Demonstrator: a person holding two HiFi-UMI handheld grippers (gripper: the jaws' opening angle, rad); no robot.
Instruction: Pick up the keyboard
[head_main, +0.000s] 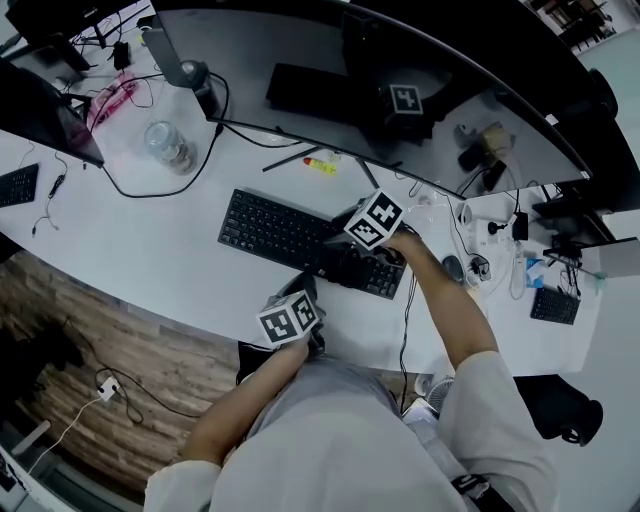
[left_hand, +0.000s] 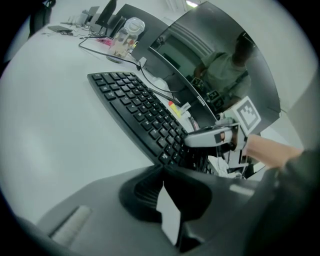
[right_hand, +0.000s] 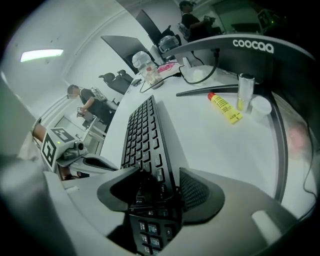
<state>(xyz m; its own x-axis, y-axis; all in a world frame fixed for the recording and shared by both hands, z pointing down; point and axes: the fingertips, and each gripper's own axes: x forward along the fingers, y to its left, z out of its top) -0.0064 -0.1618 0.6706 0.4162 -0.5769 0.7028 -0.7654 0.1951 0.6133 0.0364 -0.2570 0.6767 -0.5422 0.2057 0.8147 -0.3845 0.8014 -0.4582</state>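
The keyboard (head_main: 275, 232) is seen lying on the white table (head_main: 170, 255). Its right end is taken between the jaws of the right gripper (right_hand: 159, 175), and the gap is filled from pad to pad, one jaw being set over the keys and the other against the keyboard's far edge. Ahead of that gripper the rows of keys are seen running away. To its right and further ahead, a yellow tube (right_hand: 224, 107) is laid on the table below the curved monitor (right_hand: 250, 50). The left gripper (left_hand: 163, 175) is held just beside the keyboard's near edge. Its jaws are parted slightly, a pale sliver is shown between them, and nothing is gripped. Well ahead of it and to its left, a clear jar (left_hand: 125, 35) is stood.
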